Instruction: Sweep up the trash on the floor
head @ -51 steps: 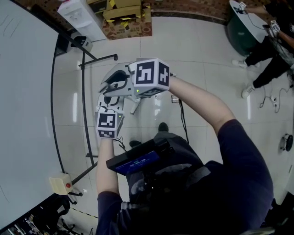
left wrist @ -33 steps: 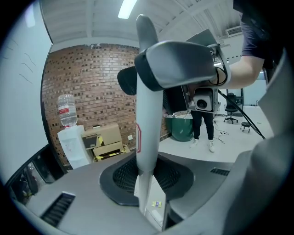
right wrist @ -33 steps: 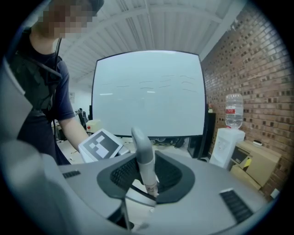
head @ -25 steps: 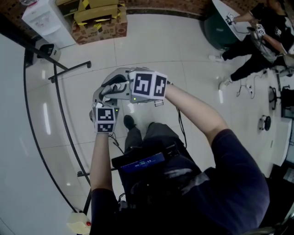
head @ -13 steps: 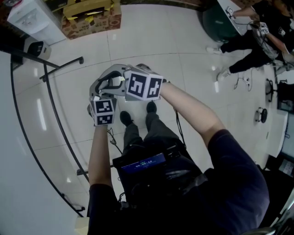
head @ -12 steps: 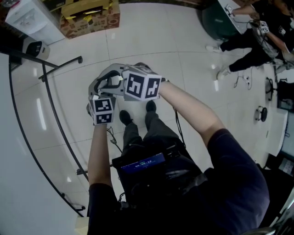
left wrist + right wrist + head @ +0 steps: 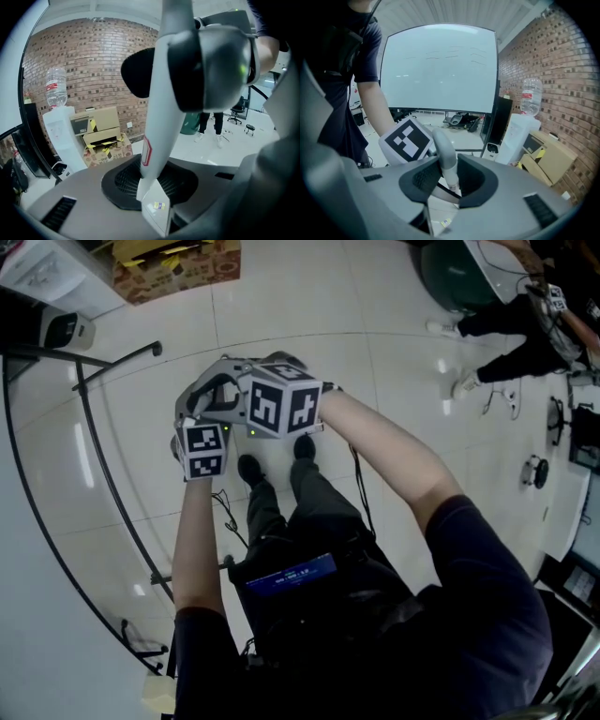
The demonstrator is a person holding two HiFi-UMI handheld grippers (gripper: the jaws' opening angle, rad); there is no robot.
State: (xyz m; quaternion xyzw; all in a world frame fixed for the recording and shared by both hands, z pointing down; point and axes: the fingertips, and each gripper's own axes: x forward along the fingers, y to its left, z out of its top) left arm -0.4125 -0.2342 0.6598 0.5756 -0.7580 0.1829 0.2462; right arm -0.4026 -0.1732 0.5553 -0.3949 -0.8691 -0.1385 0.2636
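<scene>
Both grippers are shut on one white handle. In the left gripper view the white handle, with a red-edged label, rises steeply between the dark pads of my left gripper. In the right gripper view the handle has a rounded grey end and sits between the pads of my right gripper, with the left gripper's marker cube just to its left. From the head view, my left gripper and right gripper are close together over the tiled floor. The handle's lower end is hidden. I see no trash.
Cardboard boxes and a white water dispenser stand by the brick wall. A whiteboard stand's black legs run along the left. My shoes are just below the grippers. A green round table and another person are at top right.
Both grippers have moved together up and to the left in the head view. My shoes have come into sight right under them. Both stay clamped on the handle.
</scene>
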